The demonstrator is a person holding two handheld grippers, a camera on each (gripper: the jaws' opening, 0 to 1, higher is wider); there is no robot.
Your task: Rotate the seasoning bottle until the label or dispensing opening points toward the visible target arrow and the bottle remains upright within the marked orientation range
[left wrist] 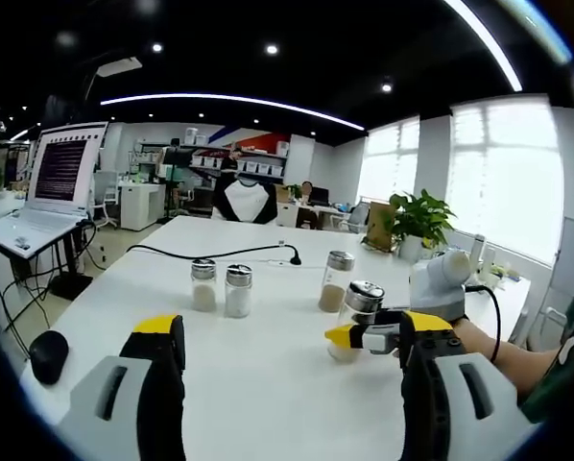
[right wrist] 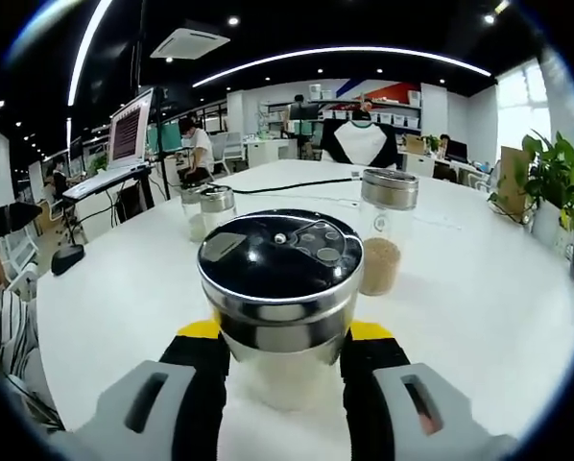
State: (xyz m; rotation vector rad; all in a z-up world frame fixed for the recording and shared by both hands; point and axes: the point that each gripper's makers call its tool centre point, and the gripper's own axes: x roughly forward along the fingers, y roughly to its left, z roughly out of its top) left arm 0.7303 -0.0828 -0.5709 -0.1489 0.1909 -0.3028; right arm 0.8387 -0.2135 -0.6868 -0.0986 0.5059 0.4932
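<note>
- The white table (left wrist: 268, 384) is the biggest thing here, broad and mostly bare, running back toward a laptop (left wrist: 47, 192) on a stand at one end and a potted plant (left wrist: 417, 221) by the windows.
- A black cable (left wrist: 220, 254) trails across the far part of the table, well behind the bottles; a black mouse (left wrist: 47, 353) sits near the table's edge on the laptop side.
- Three spare shakers stand apart from the action: a pair just beside each other (left wrist: 222, 286) and a taller one with brown contents (left wrist: 335, 281).
- The seasoning bottle (right wrist: 279, 288) stands upright on the table, its dark lid with dispensing holes facing the right gripper view.
- The right gripper (right wrist: 282, 351) has its jaws pressed against the bottle's glass body on both sides, just under the metal collar.
- The left gripper (left wrist: 287, 355) hangs with jaws wide apart and nothing between them, near the front of the table.
- I can't make out any target arrow or marked range, so I'd judge the bottle grasped but how much of the turn is left unclear.
- There's open table all round the bottle; the brown shaker is the nearest neighbour, and a turn in place should miss it.
</note>
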